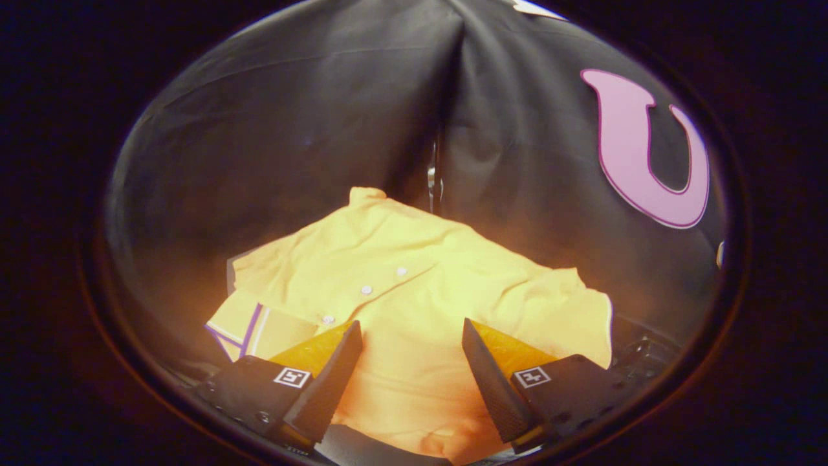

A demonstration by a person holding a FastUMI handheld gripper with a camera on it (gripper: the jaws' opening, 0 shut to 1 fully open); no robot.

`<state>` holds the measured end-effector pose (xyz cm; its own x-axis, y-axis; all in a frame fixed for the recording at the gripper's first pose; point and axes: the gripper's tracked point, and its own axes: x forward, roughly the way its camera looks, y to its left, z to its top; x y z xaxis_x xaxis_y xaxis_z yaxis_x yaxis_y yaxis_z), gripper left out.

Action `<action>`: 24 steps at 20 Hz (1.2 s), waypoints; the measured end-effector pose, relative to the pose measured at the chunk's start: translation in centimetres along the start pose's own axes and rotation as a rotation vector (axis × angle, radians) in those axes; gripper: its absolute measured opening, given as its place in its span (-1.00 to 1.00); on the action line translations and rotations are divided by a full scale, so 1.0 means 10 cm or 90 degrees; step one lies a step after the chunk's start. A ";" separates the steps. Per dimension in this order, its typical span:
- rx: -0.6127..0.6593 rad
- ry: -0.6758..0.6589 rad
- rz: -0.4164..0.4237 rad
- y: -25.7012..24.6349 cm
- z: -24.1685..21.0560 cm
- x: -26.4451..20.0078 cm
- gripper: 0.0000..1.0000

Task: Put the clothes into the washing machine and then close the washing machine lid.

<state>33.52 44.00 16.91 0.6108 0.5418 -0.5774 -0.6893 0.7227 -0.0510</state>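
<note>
Hovering over a yellow shirt (414, 285), the gripper (412, 336) has its two fingers (323, 382) spread wide apart, nothing pinched. Shirt lies flat and spread out, reaching between the fingers and beyond them, white buttons along its placket, purple-and-white trim on the cuff beside the left finger. Black cloth wall (310, 129) stands behind.

Creased black cloth wall (291, 129), folds meeting beyond, warm light below.

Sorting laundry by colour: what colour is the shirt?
Yellow shirt, purple-and-white sleeve trim; gripper view.
</note>
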 end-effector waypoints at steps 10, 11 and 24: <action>0.013 0.008 -0.001 0.05 0.09 0.05 -0.11; 0.017 0.008 -0.010 0.03 0.10 0.06 -0.46; 0.072 -0.051 -0.053 -0.04 0.21 -0.07 -0.83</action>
<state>34.20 44.20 19.05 0.6962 0.5079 -0.5073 -0.5901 0.8073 -0.0016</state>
